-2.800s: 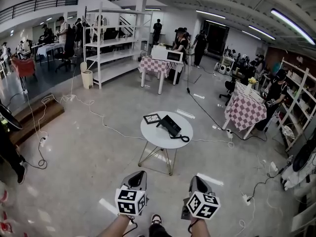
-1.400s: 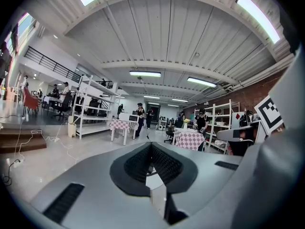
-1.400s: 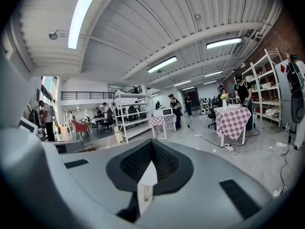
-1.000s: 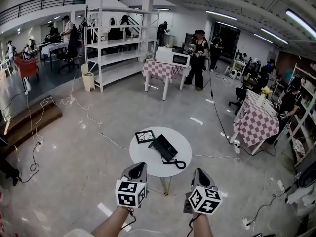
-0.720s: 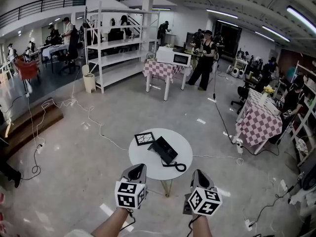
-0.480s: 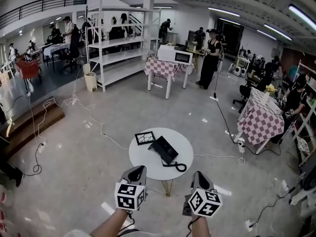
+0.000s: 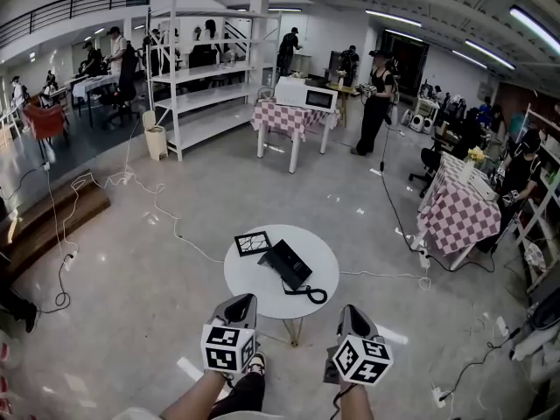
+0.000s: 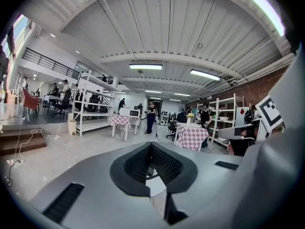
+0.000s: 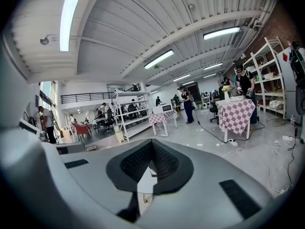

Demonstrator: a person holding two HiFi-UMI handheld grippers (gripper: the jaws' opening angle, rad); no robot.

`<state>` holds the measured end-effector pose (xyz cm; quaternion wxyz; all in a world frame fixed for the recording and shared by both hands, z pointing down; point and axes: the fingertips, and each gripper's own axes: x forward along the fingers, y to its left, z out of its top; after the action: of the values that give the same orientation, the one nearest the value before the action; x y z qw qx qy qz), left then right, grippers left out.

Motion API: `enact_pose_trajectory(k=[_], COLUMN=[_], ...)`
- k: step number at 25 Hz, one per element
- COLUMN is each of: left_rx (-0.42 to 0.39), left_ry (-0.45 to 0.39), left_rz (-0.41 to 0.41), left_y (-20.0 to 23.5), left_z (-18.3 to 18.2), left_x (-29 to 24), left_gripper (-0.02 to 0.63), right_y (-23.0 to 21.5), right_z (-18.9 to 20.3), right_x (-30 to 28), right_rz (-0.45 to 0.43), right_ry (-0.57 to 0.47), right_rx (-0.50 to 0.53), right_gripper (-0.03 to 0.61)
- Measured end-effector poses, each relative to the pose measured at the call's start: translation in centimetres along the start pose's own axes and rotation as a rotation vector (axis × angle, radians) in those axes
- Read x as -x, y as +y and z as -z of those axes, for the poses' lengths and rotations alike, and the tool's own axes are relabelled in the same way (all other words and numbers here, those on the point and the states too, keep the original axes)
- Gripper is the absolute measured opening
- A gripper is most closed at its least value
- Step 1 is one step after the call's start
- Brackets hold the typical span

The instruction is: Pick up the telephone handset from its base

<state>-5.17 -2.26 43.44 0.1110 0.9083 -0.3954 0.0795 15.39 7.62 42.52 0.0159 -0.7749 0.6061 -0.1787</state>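
The black telephone lies on a small round white table, its handset resting on the base and its coiled cord trailing toward the near right rim. My left gripper hovers at the table's near left edge, short of the phone, jaws shut and empty. My right gripper hangs just off the near right edge, also shut on nothing. In the left gripper view the shut jaws fill the lower frame; the right gripper view shows its jaws the same way. The phone is hidden in both gripper views.
A square marker card lies on the table's far left. The table stands on thin metal legs. Cables snake over the floor. Checked tables, white shelving and several people stand farther off.
The table and phone now sit nearer to me and lower in the head view than at first. Both grippers kept their spots at the bottom, still shut.
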Motion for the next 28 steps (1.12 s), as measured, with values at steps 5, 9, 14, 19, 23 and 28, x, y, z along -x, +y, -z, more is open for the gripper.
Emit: enact_pose_trajectory(k=[5, 9, 14, 19, 23, 28], left_rx=[-0.005, 0.001, -0.001, -0.001, -0.007, -0.008], left_ry=[-0.005, -0.017, -0.016, -0.03, -0.037, -0.043], left_rz=[0.017, 0.016, 0.036, 0.054, 0.074, 0.085], left_y=[0.2, 0.8, 0.6, 0.9, 0.8, 1.3], left_z=[-0.5, -1.1, -1.6, -2.2, -3.4, -4.6], left_x=[-1.5, -2.8, -4.7, -7.3, -9.7, -12.3], left_gripper=[0.017, 0.016, 0.017, 0.016, 0.015, 0.016], right_y=[-0.2, -0.2, -0.8, -1.9, -2.4, -2.9], right_z=[-0.8, -1.2, -1.6, -2.0, -3.4, -4.8], right_x=[-1.2, -2.4, -3.8, -5.6, -7.4, -9.8], right_rz=[0.007, 0.005, 0.014, 0.029, 0.033, 0.039], right_ry=[-0.012, -0.017, -0.01, -0.018, -0.035, -0.046], right_rx=[0.006, 0.016, 0.017, 0.014, 0.005, 0.005], right_gripper=[0.023, 0.023, 0.023, 0.023, 0.023, 0.023])
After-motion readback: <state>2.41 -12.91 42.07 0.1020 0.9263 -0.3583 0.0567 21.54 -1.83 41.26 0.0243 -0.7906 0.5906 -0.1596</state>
